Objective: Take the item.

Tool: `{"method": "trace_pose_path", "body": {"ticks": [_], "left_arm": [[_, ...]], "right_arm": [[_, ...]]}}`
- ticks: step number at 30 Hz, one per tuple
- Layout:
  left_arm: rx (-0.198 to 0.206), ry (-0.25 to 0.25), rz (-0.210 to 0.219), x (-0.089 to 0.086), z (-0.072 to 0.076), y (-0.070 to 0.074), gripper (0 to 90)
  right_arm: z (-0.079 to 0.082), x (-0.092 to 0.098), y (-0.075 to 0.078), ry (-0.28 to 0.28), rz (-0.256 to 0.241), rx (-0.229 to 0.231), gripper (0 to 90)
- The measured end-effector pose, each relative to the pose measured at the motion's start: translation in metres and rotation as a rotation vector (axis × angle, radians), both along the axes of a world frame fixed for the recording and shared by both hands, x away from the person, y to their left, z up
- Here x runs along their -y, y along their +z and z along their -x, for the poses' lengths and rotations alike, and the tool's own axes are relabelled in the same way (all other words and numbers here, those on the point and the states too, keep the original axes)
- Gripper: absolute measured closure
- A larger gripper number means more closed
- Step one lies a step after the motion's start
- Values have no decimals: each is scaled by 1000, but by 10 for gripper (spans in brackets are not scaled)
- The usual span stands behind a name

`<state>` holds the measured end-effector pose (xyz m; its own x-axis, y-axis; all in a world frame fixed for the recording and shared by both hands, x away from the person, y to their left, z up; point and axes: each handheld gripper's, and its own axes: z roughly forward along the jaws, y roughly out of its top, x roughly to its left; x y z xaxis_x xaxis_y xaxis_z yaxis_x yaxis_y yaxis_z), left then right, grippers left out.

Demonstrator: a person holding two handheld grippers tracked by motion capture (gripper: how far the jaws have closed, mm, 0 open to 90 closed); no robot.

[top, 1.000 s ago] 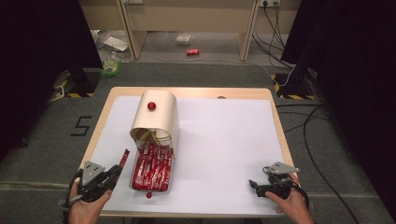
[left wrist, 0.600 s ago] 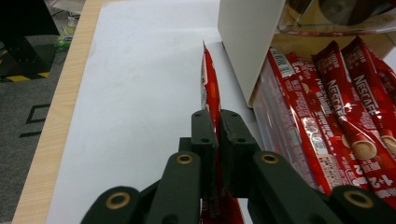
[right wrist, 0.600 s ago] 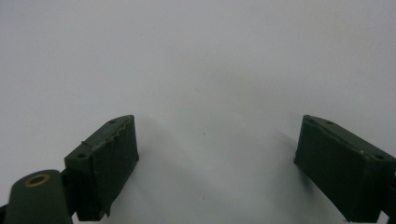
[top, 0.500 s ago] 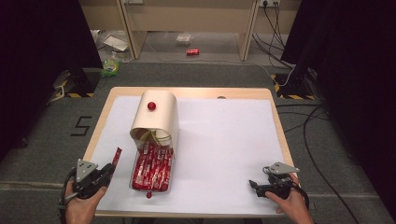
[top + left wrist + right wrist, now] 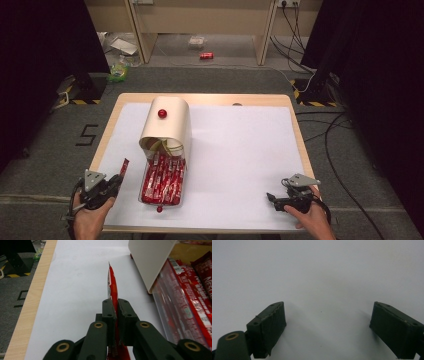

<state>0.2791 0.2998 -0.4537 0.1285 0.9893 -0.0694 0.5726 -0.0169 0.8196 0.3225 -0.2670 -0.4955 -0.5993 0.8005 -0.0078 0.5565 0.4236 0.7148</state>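
Note:
My left gripper (image 5: 117, 180) (image 5: 116, 312) is shut on a red stick packet (image 5: 123, 166) (image 5: 112, 286), held on edge above the white sheet at the table's front left. To its right lies a clear tray (image 5: 163, 176) (image 5: 163, 298) packed with several red stick packets. A cream curved lid (image 5: 166, 125) (image 5: 150, 260) with a red knob (image 5: 162, 113) leans over the tray's far end. A small red ball (image 5: 159, 209) rests at the tray's near end. My right gripper (image 5: 272, 198) (image 5: 328, 332) stands open low over bare white sheet at the front right.
The white sheet (image 5: 240, 150) covers most of the wooden table (image 5: 107, 132). Beyond the table, a red can (image 5: 206, 55), litter and cables lie on the grey floor. Black curtains stand at both sides.
My left gripper has drawn back toward the table's front edge and a little left, carrying the red packet away from the tray. The right gripper has stayed put.

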Motion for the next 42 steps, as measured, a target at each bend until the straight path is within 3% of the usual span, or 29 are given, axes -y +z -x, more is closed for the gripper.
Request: {"method": "trace_pose_path", "body": {"ticks": [1,4,14,31,42], "left_arm": [[-5,8,20,1,-1,-1,839],[3,3,-13,-2,-4,-4,838],[1,8,-24,-1,-20,-12,836],[-22,24,-18,-6,-33,-26,835],[-15,35,-20,-10,-43,-34,831]], "right_arm": [[0,0,0,0,0,0,133],[0,0,0,0,0,0,132],[0,0,0,0,0,0,132],[0,0,0,0,-2,0,132],[0,0,0,-2,-4,-2,132]]}}
